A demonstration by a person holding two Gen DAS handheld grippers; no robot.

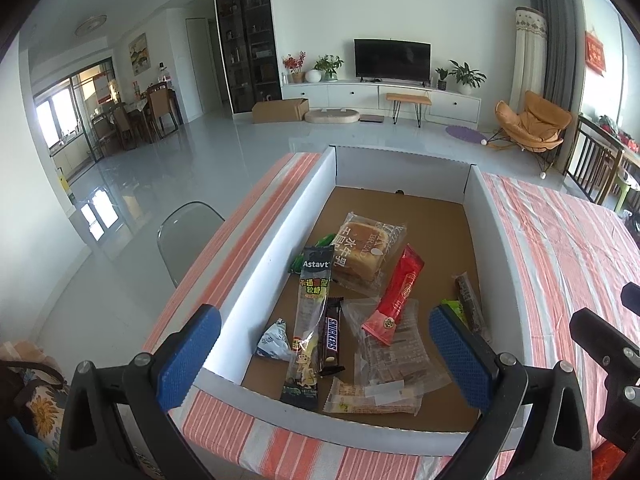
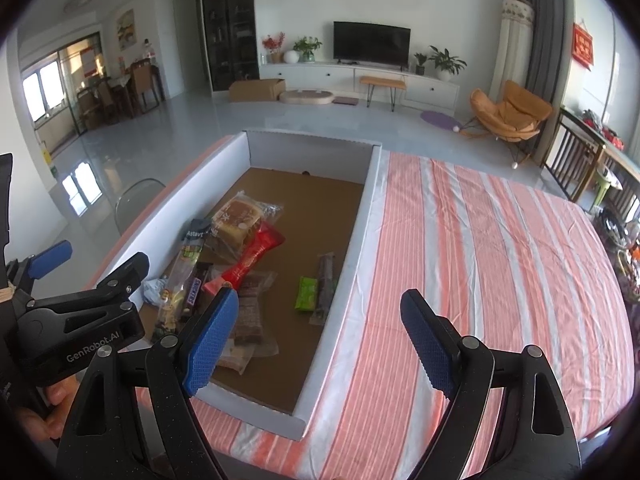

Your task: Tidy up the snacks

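A shallow white-walled cardboard box [image 1: 280, 236] [image 2: 356, 236] with a brown floor lies on the striped table. In it are wrapped bread [image 1: 366, 250] [image 2: 236, 220], a red packet [image 1: 396, 296] [image 2: 252, 258], a Snickers bar [image 1: 331, 336] [image 2: 193, 292], a long Astavt candy bag [image 1: 310, 320], a green packet [image 2: 307, 293], a dark bar [image 1: 469, 304] [image 2: 326, 280] and clear-wrapped snacks [image 1: 394, 352]. My left gripper [image 1: 324, 356] hangs open above the box's near end, nothing between its blue pads. My right gripper [image 2: 320, 340] is open over the box's right wall, empty.
The pink-and-white striped tablecloth [image 2: 480, 248] stretches right of the box. A clear chair [image 1: 188, 232] stands at the table's left edge. A person's fingers [image 2: 52, 396] hold the left gripper's handle. Cluttered items sit at the table's far right [image 2: 624, 240].
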